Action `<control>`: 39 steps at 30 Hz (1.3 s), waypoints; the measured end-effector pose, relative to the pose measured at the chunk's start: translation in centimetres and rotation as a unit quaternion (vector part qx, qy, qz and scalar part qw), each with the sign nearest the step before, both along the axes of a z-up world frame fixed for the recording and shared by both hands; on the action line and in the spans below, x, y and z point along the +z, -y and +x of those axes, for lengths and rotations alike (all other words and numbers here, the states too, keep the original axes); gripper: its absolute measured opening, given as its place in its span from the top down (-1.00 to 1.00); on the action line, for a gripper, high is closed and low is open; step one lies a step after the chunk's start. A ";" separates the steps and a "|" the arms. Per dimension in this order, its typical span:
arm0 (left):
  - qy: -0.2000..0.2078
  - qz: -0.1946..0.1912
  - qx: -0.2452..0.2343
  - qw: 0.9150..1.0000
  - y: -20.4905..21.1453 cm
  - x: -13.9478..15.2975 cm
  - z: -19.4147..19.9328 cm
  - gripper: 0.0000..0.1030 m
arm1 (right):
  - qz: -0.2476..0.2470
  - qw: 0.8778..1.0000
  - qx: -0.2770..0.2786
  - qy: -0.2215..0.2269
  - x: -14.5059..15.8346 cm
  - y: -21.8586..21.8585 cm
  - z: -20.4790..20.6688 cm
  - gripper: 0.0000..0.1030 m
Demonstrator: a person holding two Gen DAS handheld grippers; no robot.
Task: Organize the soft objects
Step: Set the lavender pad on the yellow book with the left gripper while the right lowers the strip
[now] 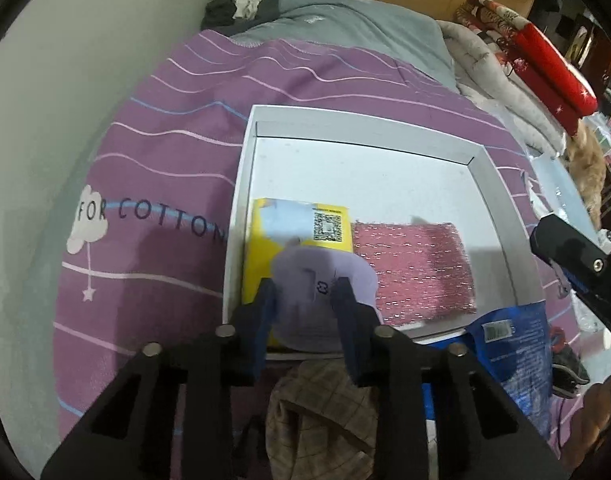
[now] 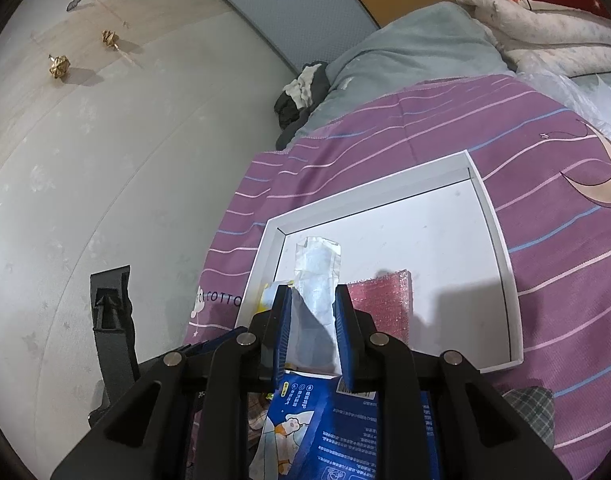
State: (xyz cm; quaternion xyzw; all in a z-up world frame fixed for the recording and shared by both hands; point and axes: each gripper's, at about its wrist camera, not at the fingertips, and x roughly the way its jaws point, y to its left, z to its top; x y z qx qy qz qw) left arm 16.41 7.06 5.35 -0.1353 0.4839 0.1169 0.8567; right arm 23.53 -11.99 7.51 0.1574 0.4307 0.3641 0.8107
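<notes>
On a bed, over a purple cover (image 1: 153, 152) with thin wavy pink and blue lines, a cloud and the print "FOR COTTON", lies a shallow white cardboard tray (image 1: 241, 184), square, with low straight walls. Inside, at its near left corner, sits a flat yellow packet (image 1: 261, 248) bearing a QR code; just beside it on the right lies a pink cloth (image 1: 417, 268), rectangular, coarse-woven with glinting threads.

The left gripper (image 1: 305, 292) holds a soft lilac sock (image 1: 325, 280), rounded and smooth-knit with a small dark logo, its blue pads narrow and pressing the fabric over the packet, at the tray's near edge. Below it lies a brown checked cloth (image 1: 325, 412). A glossy blue bag (image 1: 517, 348) with printed text rests against the tray's near right corner.

The right gripper (image 2: 311, 300) pinches a pale, crinkly plastic-wrapped strip (image 2: 317, 272) that stands upright between its narrow jaws, above the tray's near side. The blue bag (image 2: 345, 432) lies under it.

Farther up the bed lie a grey-green blanket (image 1: 345, 28), a dark and white bundle (image 1: 241, 4) and a white quilt (image 1: 489, 64) topped with red folded fabric (image 1: 545, 64). A pale wall (image 2: 85, 160) with faint star marks and two gold ornaments (image 2: 59, 66) runs along the left.
</notes>
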 end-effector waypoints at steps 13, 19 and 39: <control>0.056 -0.041 0.031 0.997 -2.3 1.2 -1.2 0.91 | 0.007 1.000 -0.002 -0.003 0.1 0.3 0.0 0.61; 0.010 -0.009 0.046 0.999 -2.0 0.2 -0.7 0.92 | 0.002 1.000 -0.003 -0.004 0.0 0.3 0.1 0.61; 0.094 -0.013 0.025 0.995 -0.6 2.3 -0.8 0.04 | -0.235 0.967 -0.102 0.008 -3.7 -0.4 3.2 0.61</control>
